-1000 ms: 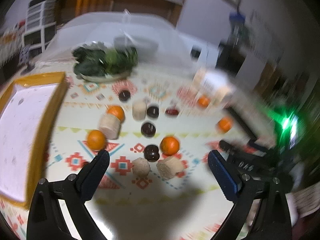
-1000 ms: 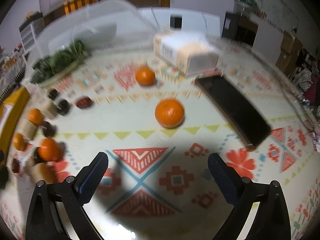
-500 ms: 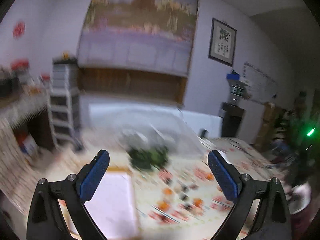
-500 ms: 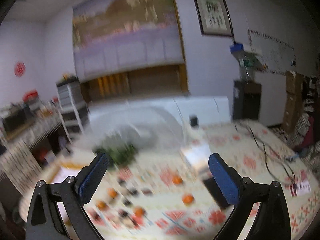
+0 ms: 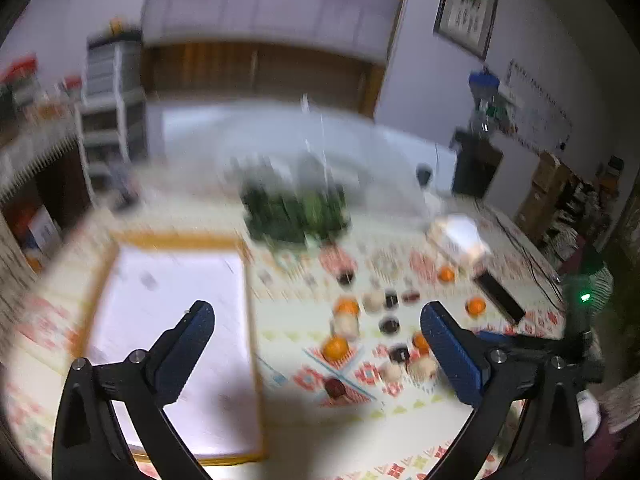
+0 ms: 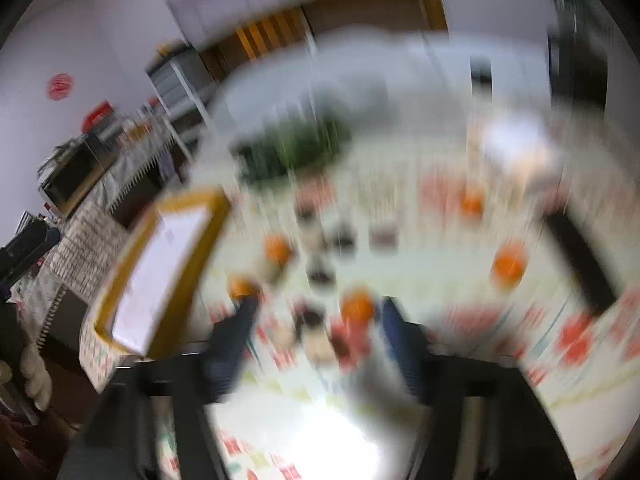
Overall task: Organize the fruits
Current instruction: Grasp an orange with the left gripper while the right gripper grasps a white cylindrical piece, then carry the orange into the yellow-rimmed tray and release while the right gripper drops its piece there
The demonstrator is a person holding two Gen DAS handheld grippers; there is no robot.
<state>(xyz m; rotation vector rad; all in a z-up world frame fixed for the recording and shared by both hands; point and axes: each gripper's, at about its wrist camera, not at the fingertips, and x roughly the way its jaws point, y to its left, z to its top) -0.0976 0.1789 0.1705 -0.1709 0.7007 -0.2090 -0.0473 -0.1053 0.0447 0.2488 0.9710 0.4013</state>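
Observation:
Several oranges (image 5: 336, 347), dark round fruits (image 5: 389, 324) and pale beige pieces (image 5: 347, 325) lie scattered on the patterned tablecloth. A yellow-rimmed white tray (image 5: 248, 300) lies to their left. My left gripper (image 5: 316, 340) is open and empty, held high above the table between tray and fruits. The right wrist view is badly blurred; my right gripper (image 6: 316, 320) is open and empty above the fruits, with an orange (image 6: 357, 308) between its fingers' line of sight and the tray (image 6: 200, 240) at left.
A plate of dark leafy greens (image 5: 296, 216) stands at the back. A white box (image 5: 460, 236) and a black flat object (image 5: 500, 296) lie at the right, with two more oranges (image 5: 476, 306) nearby. A green light (image 5: 585, 297) glows at far right.
Both grippers were close over the table, swung up toward the room, and now tilt back down over the table from higher up. Both stay open and empty.

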